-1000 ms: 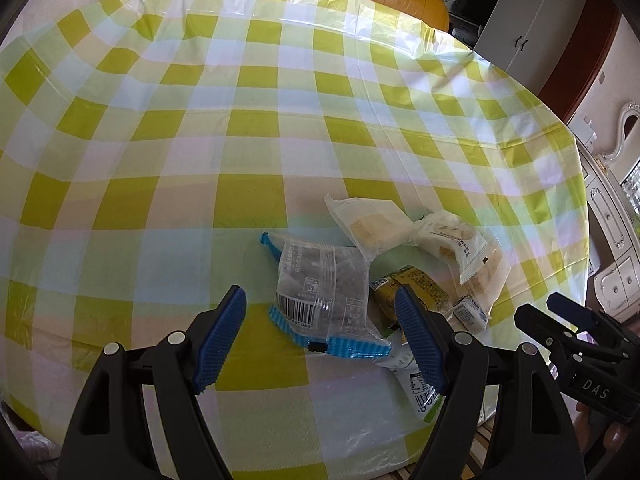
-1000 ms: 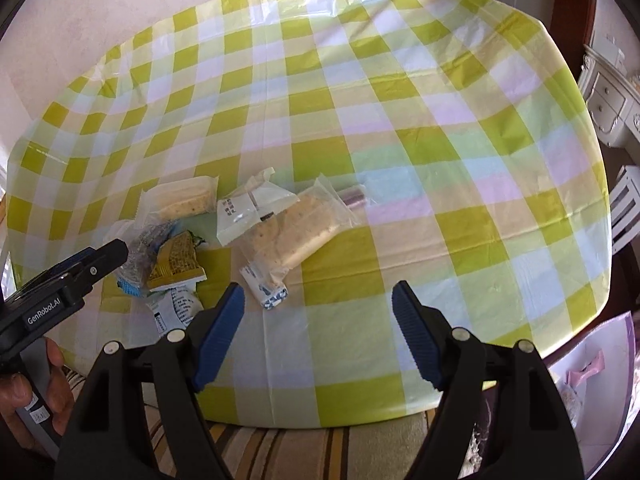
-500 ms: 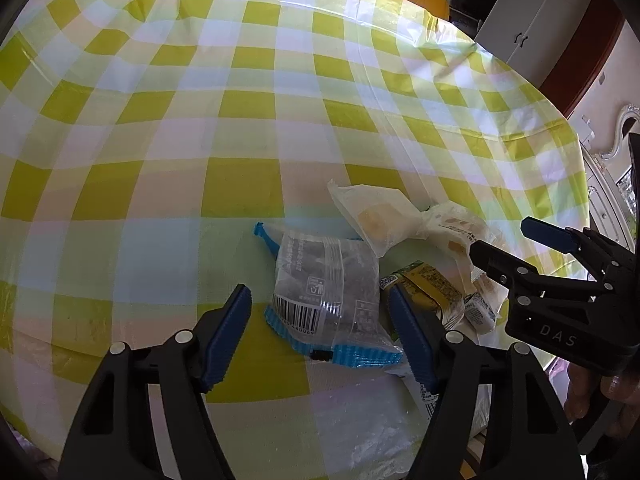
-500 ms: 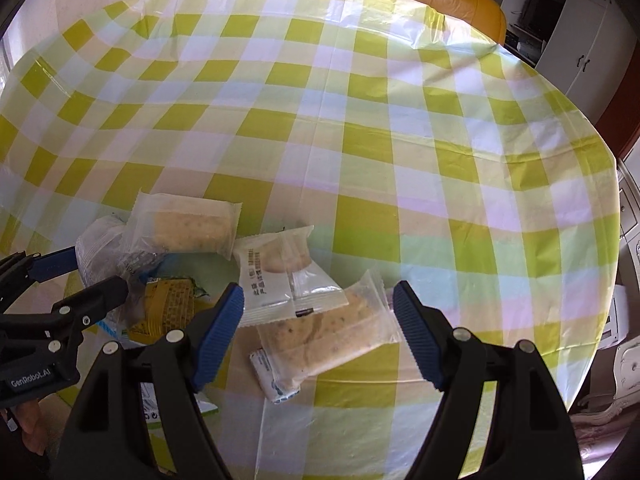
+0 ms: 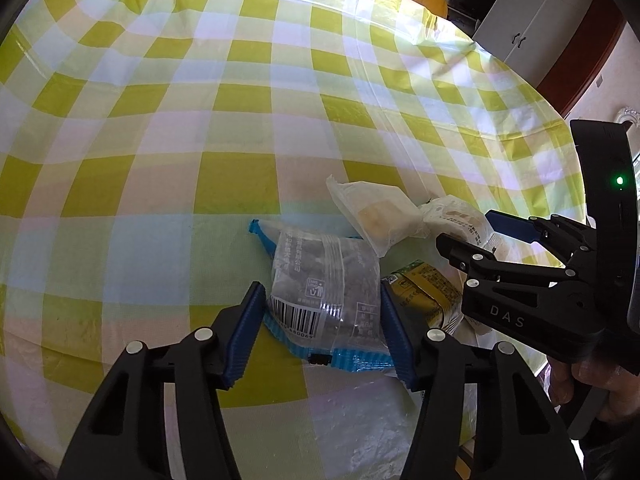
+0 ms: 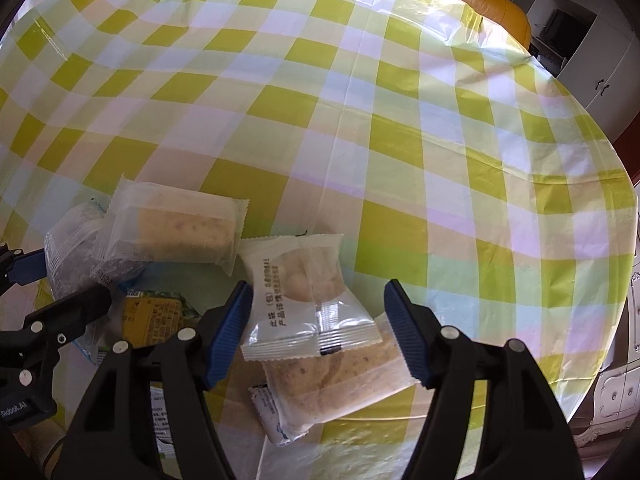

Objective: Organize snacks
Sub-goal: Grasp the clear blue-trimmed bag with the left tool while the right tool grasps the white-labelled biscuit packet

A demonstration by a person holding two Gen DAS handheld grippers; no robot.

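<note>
**Both grippers poised over the snack pile**

Furthest left on the checked tablecloth [image 5: 248,132], the left gripper [image 5: 322,332] has its blue pads on either side of a clear packet with blue crimped ends [image 5: 324,288], barcode side up. The left pad sits right at the wrapper's edge and the right pad looks to be touching the other side, but the wrapper shows no pinch or crease, so I'd say the fingers are spread around it, not yet clenched. Just right of that packet lies a yellow-and-green wrapped snack [image 5: 428,288], partly under the other tool, and behind it a frosted packet holding a pale cake slice [image 6: 180,228], overlapping the clear packet's far corner.

Further right, the right gripper [image 6: 318,328] straddles a white packet with printed text and a pale round biscuit inside [image 6: 308,300]. Its jaws are parted with a gap on both sides, holding nothing. That white packet rests on top of a longer clear packet of a speckled crispy bar [image 6: 340,376], with a small white sachet [image 6: 268,408] peeking from under the bar's near end.

It looks like the picking step: each tool lined up on one snack at the near edge of the table. Next, both would need to close gently, since these wrappers are slippery and puffy, then lift clear without dragging neighbours. The white packet should come away cleanly, lying on top.
</note>
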